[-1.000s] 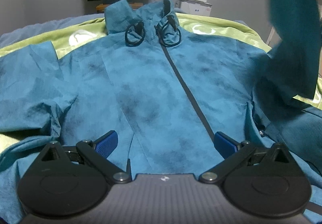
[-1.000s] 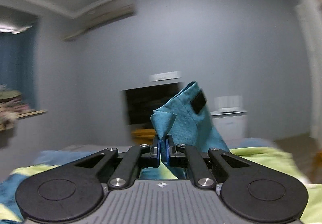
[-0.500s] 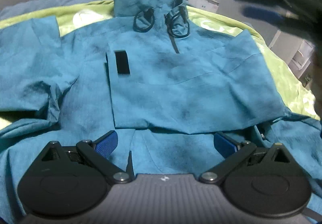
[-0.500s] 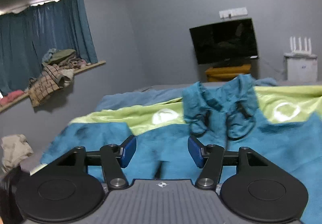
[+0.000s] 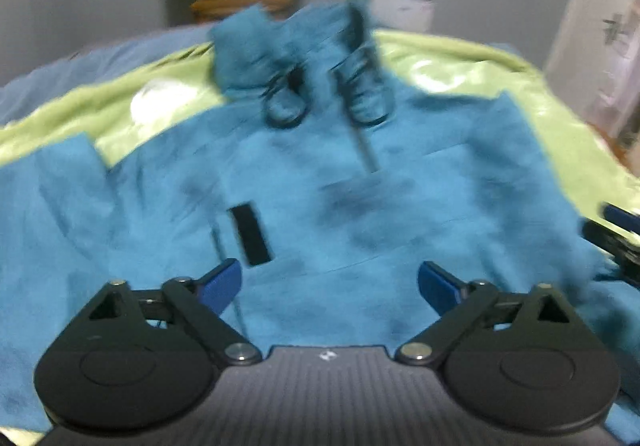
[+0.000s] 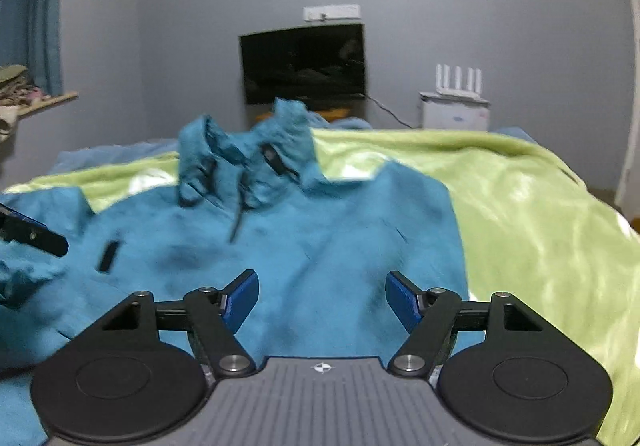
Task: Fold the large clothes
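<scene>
A large teal jacket (image 5: 320,181) lies front-up on a bed, collar far from me, zipper down its middle. Its right sleeve is folded across the chest, with a black cuff tab (image 5: 250,234) facing up. My left gripper (image 5: 328,284) is open and empty, low over the jacket's lower part. My right gripper (image 6: 322,300) is open and empty over the jacket's right side (image 6: 340,246); its fingers (image 5: 616,230) show at the right edge of the left wrist view. The left gripper's finger (image 6: 28,232) shows at the left edge of the right wrist view.
A lime green blanket (image 6: 520,205) covers the bed under the jacket, with a blue sheet (image 5: 100,65) at the far side. A dark TV (image 6: 304,61) hangs on the grey wall. A white cabinet with a router (image 6: 456,105) stands to its right.
The right gripper carried the sleeve across the chest, let it go and opened, then drew back to the jacket's right side. The left gripper stayed open and shifted slightly.
</scene>
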A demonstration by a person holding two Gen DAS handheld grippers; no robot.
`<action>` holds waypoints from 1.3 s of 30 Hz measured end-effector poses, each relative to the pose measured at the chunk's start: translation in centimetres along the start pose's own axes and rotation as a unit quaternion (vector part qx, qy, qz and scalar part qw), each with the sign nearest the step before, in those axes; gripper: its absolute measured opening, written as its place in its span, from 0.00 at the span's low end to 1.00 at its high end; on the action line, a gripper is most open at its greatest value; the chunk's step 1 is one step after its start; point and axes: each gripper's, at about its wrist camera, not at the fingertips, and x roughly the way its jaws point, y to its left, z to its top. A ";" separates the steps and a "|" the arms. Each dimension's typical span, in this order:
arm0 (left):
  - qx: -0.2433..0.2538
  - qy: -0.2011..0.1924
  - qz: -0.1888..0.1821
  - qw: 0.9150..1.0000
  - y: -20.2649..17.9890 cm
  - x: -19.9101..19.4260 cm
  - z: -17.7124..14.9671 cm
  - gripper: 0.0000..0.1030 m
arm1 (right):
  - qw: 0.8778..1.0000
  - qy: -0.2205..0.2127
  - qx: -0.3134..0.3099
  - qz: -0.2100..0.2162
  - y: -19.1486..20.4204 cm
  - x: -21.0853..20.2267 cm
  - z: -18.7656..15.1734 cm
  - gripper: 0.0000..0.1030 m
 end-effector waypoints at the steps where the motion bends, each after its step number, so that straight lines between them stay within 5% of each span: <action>1: -0.009 0.004 0.006 1.000 0.3 0.8 -0.7 0.90 | 1.000 -0.001 -0.005 -0.012 -0.3 0.2 -0.9 0.70; 7: -0.044 0.030 0.031 0.998 3.0 5.6 -5.6 0.79 | 0.999 0.001 -0.004 -0.037 -1.5 1.6 -4.2 0.74; 11: -0.085 0.032 -0.018 0.996 4.8 6.2 -6.2 0.72 | 0.999 0.007 0.009 -0.041 -2.0 1.6 -4.7 0.77; 15: -0.078 0.041 -0.033 0.996 4.5 6.5 -6.5 0.47 | 0.999 0.008 0.016 -0.041 -2.1 1.2 -4.7 0.79; 19: -0.102 0.020 -0.034 0.994 5.2 5.9 -6.7 0.10 | 0.999 0.010 0.017 -0.045 -2.1 1.0 -5.1 0.80; 22: -0.102 -0.016 -0.021 0.994 5.2 4.5 -6.8 0.04 | 0.999 0.006 0.019 -0.051 -2.1 0.7 -5.2 0.81; 29: -0.098 -0.106 0.081 0.986 5.6 0.9 -6.5 0.00 | 0.994 -0.011 0.077 -0.083 -3.5 -0.1 -5.1 0.82; 36: -0.108 -0.066 0.117 0.985 6.7 2.3 -6.1 0.00 | 0.980 0.068 0.077 -0.169 -5.3 2.7 -6.1 0.81; 39: -0.113 -0.048 0.113 0.986 7.1 2.8 -6.4 0.01 | 0.975 0.085 0.120 -0.164 -7.0 3.3 -6.5 0.84</action>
